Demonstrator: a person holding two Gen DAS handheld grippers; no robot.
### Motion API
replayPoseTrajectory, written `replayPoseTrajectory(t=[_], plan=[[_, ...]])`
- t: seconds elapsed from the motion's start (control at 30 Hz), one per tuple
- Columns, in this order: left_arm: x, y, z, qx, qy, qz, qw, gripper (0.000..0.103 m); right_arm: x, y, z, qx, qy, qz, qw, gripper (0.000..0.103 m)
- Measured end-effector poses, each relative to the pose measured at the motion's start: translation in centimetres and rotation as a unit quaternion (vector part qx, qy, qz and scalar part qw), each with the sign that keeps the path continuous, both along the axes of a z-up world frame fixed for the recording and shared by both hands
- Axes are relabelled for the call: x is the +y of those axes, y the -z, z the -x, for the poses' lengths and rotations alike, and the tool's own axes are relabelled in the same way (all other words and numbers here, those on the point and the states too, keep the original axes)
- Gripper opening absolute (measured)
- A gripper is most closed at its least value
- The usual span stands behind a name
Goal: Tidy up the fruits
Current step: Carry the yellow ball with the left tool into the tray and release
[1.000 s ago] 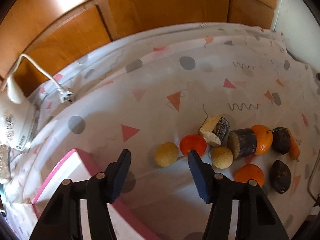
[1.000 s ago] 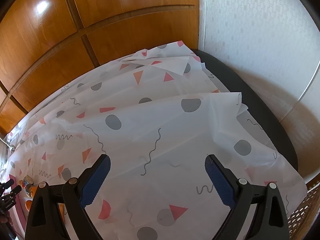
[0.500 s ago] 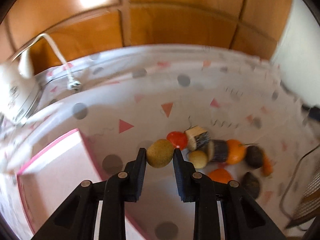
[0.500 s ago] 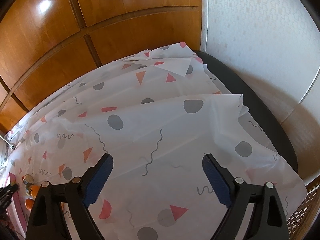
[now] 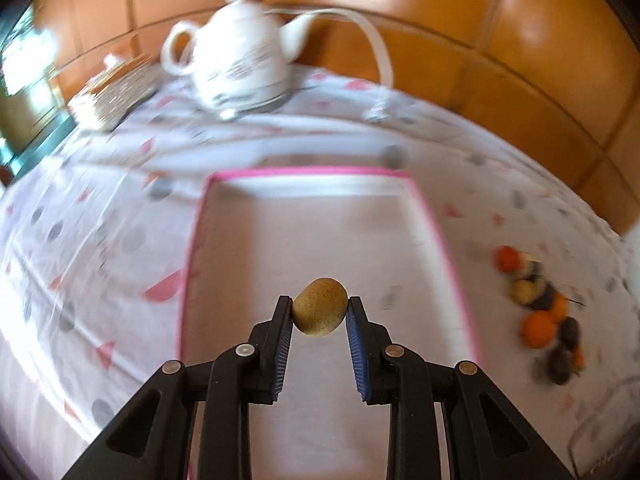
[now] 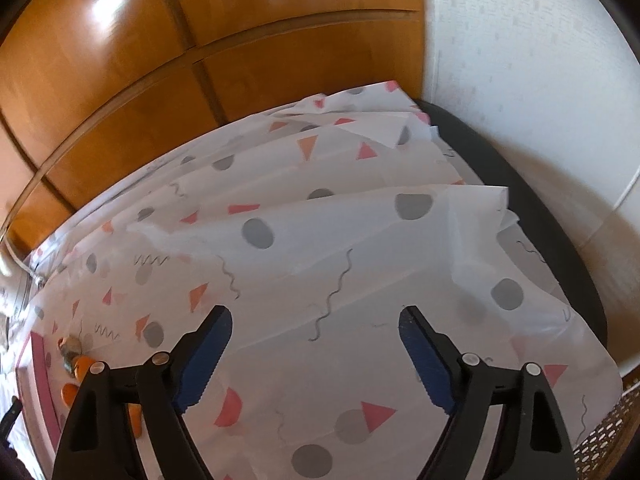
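Over the pink-edged tray (image 5: pixel 440 240), carried from the fruit pile (image 5: pixel 540 312).
Left gripper (image 5: pixel 319 322) jaws clamped on yellow fruit (image 5: pixel 319 306); right gripper (image 6: pixel 316 354) jaws wide, empty.

A patterned cloth (image 5: pixel 100 240) covers the bench, bearing a pink-rimmed tray (image 5: pixel 436 232), teapot (image 5: pixel 244 60) and fruit pile (image 5: pixel 540 312).

Wood panelling (image 6: pixel 120 60): glossy orange-brown, divided by darker grooves, lit by bright reflected patches. White textured wall (image 6: pixel 540 80): seen at the right. Surface: covered by a white tablecloth (image 6: pixel 340 240) printed with grey dots, pink triangles and squiggles, creased in folds. Dark edge (image 6: pixel 520 200): exposed beside the cloth.
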State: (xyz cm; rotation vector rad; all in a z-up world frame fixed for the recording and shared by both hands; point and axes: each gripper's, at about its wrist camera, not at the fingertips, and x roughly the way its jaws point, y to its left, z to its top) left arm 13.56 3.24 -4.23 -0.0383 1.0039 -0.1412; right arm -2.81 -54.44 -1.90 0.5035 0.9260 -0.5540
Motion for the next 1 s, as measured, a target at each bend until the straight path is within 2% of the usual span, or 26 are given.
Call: replayPoseTrajectory(t=[0.27, 0.3, 0.33, 0.37, 0.47, 0.6, 0.77, 0.83, 1.0], plan=[[0.8, 1.3, -0.4, -0.011, -0.033, -0.024, 0.9991, 0.030, 1.4, 0.5, -1.0, 0.024, -0.037, 0.011, 0.999, 0.077], [0.7, 1.2, -0.5, -0.011, -0.032, -0.021, 0.9992, 0.034, 1.4, 0.6, -1.0, 0.026, -0.038, 0.010, 0.999, 0.076], [0.8, 1.0, -0.3, -0.014, -0.035, -0.015, 0.9992, 0.045, 1.5, 0.7, -1.0, 0.027, -0.038, 0.011, 0.999, 0.076], [1.0, 0.9, 0.1, -0.017, -0.042, -0.011, 0.9989, 0.052, 1.5, 0.8, -1.0, 0.029, -0.040, 0.012, 0.999, 0.076], [1.4, 0.1, 1.0, -0.021, -0.054, 0.003, 0.9983, 0.053, 1.8, 1.0, -1.2, 0.032, -0.046, 0.017, 0.998, 0.074], [2.8, -1.5, 2.9, -0.031, -0.079, 0.024, 0.9961, 0.053, 2.2, 1.1, -1.4, 0.029, -0.062, 0.010, 0.998, 0.066], [4.6, -4.2, 6.0, -0.074, -0.094, 0.005, 0.9928, 0.057, 4.6, 1.1, -2.3, 0.011, -0.138, -0.020, 0.990, 0.063], [5.5, -4.9, 7.0, -0.087, -0.098, -0.005, 0.9914, 0.062, 6.1, 1.1, -2.7, 0.013, -0.175, -0.015, 0.984, 0.059], [6.9, -5.1, 9.4, -0.101, -0.109, -0.022, 0.9887, 0.069, 9.3, 1.4, -3.3, 0.024, -0.247, -0.024, 0.968, 0.052]])
